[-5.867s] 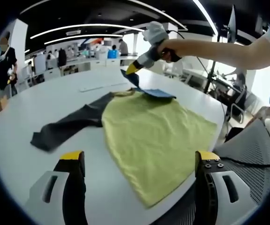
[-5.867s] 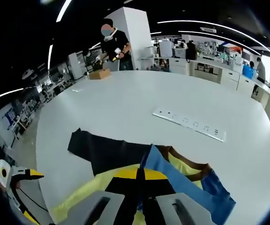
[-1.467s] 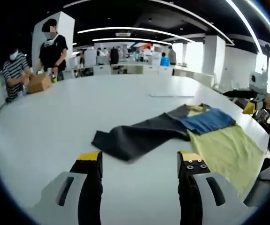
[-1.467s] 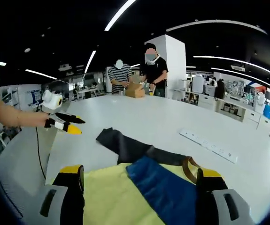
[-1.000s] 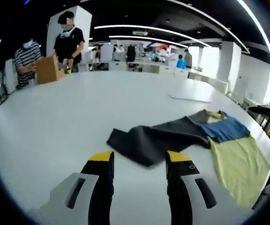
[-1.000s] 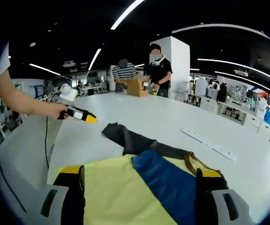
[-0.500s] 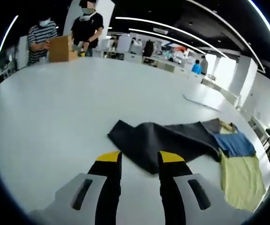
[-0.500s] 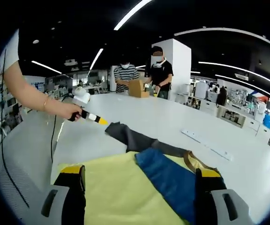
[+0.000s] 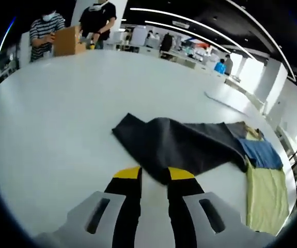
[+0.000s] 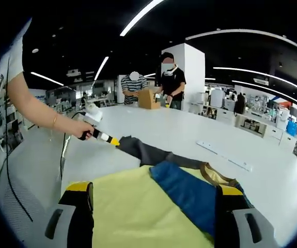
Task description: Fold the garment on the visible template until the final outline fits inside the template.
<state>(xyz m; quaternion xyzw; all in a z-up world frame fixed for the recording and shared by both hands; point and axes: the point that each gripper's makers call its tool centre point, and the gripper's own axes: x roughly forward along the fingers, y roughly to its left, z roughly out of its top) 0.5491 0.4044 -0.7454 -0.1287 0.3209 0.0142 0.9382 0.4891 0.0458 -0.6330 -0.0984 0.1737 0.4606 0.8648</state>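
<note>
Large white round-edged table [image 9: 45,119] carries the garment, a yellow short-bodied shirt with one dark grey long sleeve and one blue sleeve [image 9: 264,194]. In the left gripper view the dark grey sleeve [image 9: 184,144] is stretched out flat across the tabletop away from the yellow body, and the blue sleeve [image 9: 262,153] is folded over the body near the collar. Left gripper [image 9: 154,174], with yellow tips on black jaws, sits low at the near edge of the grey sleeve cuff; jaws narrowed to a small gap with the cloth edge between the tips, full clamp cannot be told. In the right gripper view the left gripper [image 10: 112,141] shows at the far end of the grey sleeve, held by a bare hand [image 10: 81,127]. Right gripper [image 10: 156,192] hovers over the yellow body [image 10: 138,206], jaws wide apart, nothing between them. White power strip [image 10: 225,156] lies beyond on the table. Two people stand by a cardboard box [image 10: 148,97] at the far edge.
</note>
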